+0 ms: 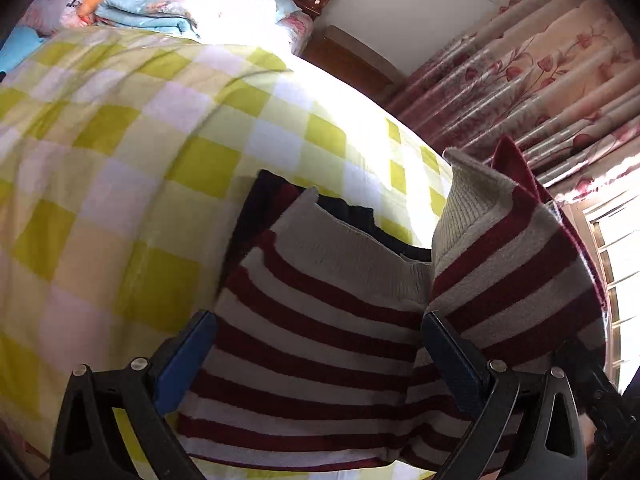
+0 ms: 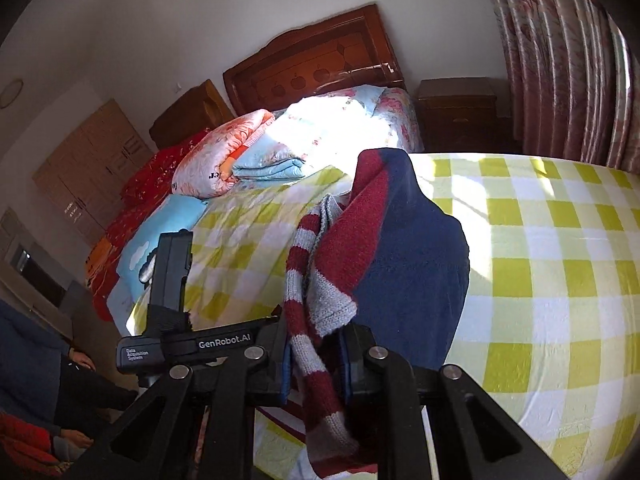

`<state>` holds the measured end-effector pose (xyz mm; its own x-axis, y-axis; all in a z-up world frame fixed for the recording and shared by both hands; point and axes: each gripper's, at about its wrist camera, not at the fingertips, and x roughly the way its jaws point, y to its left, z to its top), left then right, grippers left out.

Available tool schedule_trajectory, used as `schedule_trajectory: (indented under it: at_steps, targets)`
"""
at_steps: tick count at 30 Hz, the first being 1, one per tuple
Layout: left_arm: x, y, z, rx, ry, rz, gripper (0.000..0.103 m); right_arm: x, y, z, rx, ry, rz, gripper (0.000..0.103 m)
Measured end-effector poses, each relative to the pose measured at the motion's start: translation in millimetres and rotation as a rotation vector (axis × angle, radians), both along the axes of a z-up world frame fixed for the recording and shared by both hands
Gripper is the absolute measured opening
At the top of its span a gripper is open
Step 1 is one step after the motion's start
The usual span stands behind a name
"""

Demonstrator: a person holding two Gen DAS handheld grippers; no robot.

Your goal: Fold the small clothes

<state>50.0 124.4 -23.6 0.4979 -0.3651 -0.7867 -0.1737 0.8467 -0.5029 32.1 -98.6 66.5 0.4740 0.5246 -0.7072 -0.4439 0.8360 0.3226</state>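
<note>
The yellow-checked bedspread (image 2: 540, 240) lies bare to the right, with folded quilts (image 2: 248, 152) piled far left by the headboard (image 2: 316, 64). The striped sweater (image 1: 320, 340) hangs lifted over the bed's near edge. The left gripper (image 1: 316, 344) stands released, straddling it; the right gripper (image 2: 316, 356) is clenched on a bunched fold. Only the right view shows the sweater's navy panel broadly.

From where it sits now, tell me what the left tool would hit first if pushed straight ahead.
The left tool is open, and the striped sweater already lies between its fingers, so it would press into that knit first. Past it lies the yellow checked bedspread; depth there is hard to judge.
</note>
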Motion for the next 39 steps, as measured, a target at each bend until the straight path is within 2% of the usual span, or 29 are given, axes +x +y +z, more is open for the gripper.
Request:
schedule_trajectory:
  at_steps: [5, 9, 11, 13, 16, 19, 21, 24, 28, 31, 34, 36, 37, 39]
  targets:
    - [-35.8, 91.4, 1.2, 0.048, -0.034, 0.170, 0.103, -5.2, 91.2, -42.0, -0.204, 0.001, 0.112, 0.018]
    - [-52.9, 130.8, -12.7, 0.024, -0.007, 0.242, 0.103, -13.4, 152.1, -88.5, -0.321, 0.068, 0.258, 0.028]
    - [-53.7, 134.3, -20.4, 0.014, 0.006, 0.238, 0.103, -26.5, 164.3, -89.6, -0.376, 0.004, 0.280, 0.030]
    - [-52.4, 132.3, -24.4, 0.011, 0.017, 0.225, 0.103, -35.4, 157.2, -68.9, -0.326, -0.043, 0.275, 0.030]
    - [-46.5, 120.8, -18.8, 0.015, 0.006, 0.185, 0.103, -42.9, 122.2, -20.7, -0.156, -0.079, 0.232, 0.031]
    - [-37.1, 101.4, -1.7, 0.032, -0.033, 0.126, 0.103, -42.0, 71.2, 2.6, 0.039, -0.072, 0.133, 0.032]
    - [-25.1, 83.2, 11.8, 0.038, -0.061, 0.067, 0.103, -30.7, 35.4, -7.8, 0.123, -0.001, 0.004, 0.033]
    - [-8.5, 42.9, 28.4, 0.061, -0.104, -0.062, 0.103, -11.4, -0.1, -52.3, 0.231, 0.175, -0.101, 0.034]
    - [3.8, -1.9, 18.5, 0.058, -0.083, -0.186, 0.103, -4.2, -16.4, -103.3, 0.412, 0.334, -0.122, 0.034]
    - [1.9, -18.2, 2.3, 0.126, -0.088, -0.220, 0.103, -3.6, -12.3, -123.8, 0.459, 0.379, -0.090, 0.034]
    - [-0.5, -17.9, -30.7, 0.235, -0.019, -0.224, 0.103, -4.4, -6.8, -137.3, 0.395, 0.386, -0.080, 0.030]
    - [-2.9, -3.8, -54.6, 0.237, 0.041, -0.179, 0.103, -3.4, -7.5, -141.6, 0.369, 0.383, -0.084, 0.024]
    - [-7.5, 5.7, -58.3, 0.179, 0.020, -0.149, 0.103, -2.3, -8.0, -144.0, 0.346, 0.389, -0.089, 0.016]
    - [-13.4, 10.2, -58.8, 0.195, 0.025, -0.117, 0.103, 1.0, -11.4, -149.2, 0.317, 0.395, -0.096, 0.004]
